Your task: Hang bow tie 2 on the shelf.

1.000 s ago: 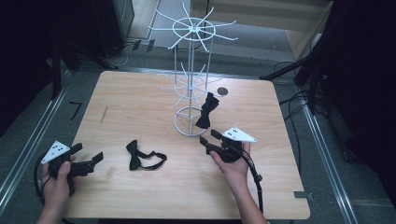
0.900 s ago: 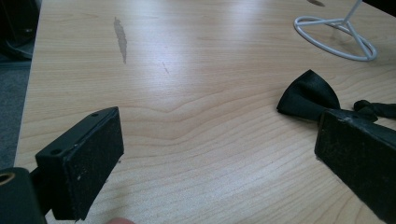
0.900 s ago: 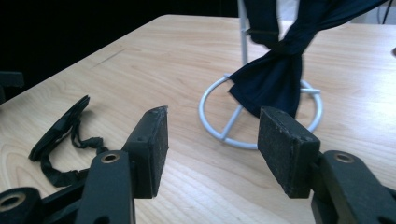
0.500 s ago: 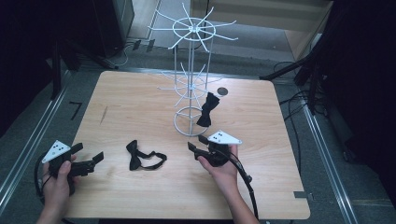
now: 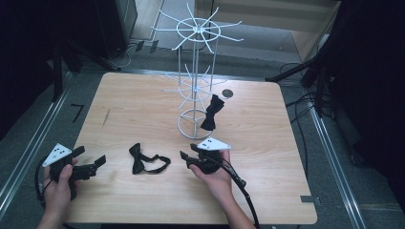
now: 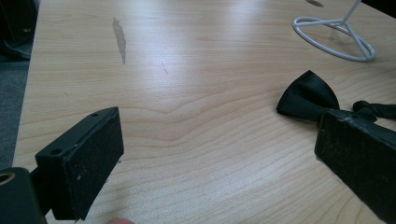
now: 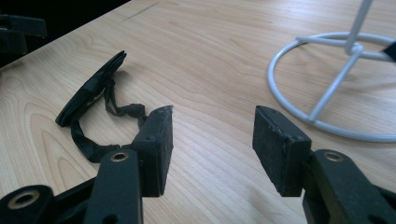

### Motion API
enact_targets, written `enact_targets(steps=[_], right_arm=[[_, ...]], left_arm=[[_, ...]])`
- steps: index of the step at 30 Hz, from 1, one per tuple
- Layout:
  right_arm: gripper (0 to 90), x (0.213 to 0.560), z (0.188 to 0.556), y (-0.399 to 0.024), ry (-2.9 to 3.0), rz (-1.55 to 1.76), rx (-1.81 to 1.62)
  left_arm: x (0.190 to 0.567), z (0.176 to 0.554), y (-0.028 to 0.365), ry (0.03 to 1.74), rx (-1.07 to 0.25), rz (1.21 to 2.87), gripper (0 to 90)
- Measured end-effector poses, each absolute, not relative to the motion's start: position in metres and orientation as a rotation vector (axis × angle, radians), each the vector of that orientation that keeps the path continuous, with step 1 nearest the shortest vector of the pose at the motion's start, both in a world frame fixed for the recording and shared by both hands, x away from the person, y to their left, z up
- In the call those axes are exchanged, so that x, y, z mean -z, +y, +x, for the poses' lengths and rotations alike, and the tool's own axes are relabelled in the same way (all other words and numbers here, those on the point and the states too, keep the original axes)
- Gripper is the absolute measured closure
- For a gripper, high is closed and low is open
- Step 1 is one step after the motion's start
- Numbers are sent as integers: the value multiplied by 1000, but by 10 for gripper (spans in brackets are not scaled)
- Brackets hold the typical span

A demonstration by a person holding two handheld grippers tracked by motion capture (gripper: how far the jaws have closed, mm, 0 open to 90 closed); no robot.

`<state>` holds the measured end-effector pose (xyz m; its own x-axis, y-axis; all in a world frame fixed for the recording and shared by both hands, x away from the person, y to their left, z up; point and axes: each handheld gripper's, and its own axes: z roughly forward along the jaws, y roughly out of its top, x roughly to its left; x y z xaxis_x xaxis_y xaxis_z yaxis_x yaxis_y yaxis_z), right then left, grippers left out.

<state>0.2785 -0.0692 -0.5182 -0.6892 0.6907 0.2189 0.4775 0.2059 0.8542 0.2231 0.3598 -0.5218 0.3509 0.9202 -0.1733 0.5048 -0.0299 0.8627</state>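
Spanning most of the high view, a pale wooden table [image 5: 143, 100] stood on a grey floor, with dark equipment and cables around its edges. A faint grey smear [image 6: 119, 38] marked the wood toward the person's left.

On the far middle of the table rose a white wire display rack [image 5: 196, 71], with a ring base [image 7: 327, 79], a thin upright post and two tiers of spoke arms. A black bow tie [image 5: 211, 113] hung from a lower spoke on the rack's right side, its lower end near the ring base. Just beyond it, a small dark round spot [image 5: 227, 93] sat on the tabletop.

A second black bow tie [image 5: 143, 161] lay flat on the near part of the table, between the two grippers, its strap looped out toward the right.

The left gripper [image 5: 93, 164] was held low at the near left corner of the table by the person's left hand [image 5: 59, 183], a grey three-cornered plate on top. In the left gripper view its jaws stood wide apart with bare wood between them, and the lying bow tie [image 6: 310, 95] showed just past the right-hand jaw.

The right gripper [image 5: 186, 157] was held by the right hand [image 5: 215, 176] near the table's front middle, just to the right of the lying bow tie and in front of the ring base. In the right gripper view [image 7: 210, 140] its jaws stood open, gripping nothing, with the bow tie [image 7: 93, 98] and its strap beside and beyond the left-hand jaw. A black cable [image 5: 243, 191] trailed from it toward the table's near edge.
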Motion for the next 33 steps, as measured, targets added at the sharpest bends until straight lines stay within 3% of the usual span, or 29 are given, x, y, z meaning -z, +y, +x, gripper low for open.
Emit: enact_targets(steps=[33], right_arm=[[526,541,284,-10,2403,1146,-1414]], left_arm=[[522,224,360,1283,-543,1686,16]])
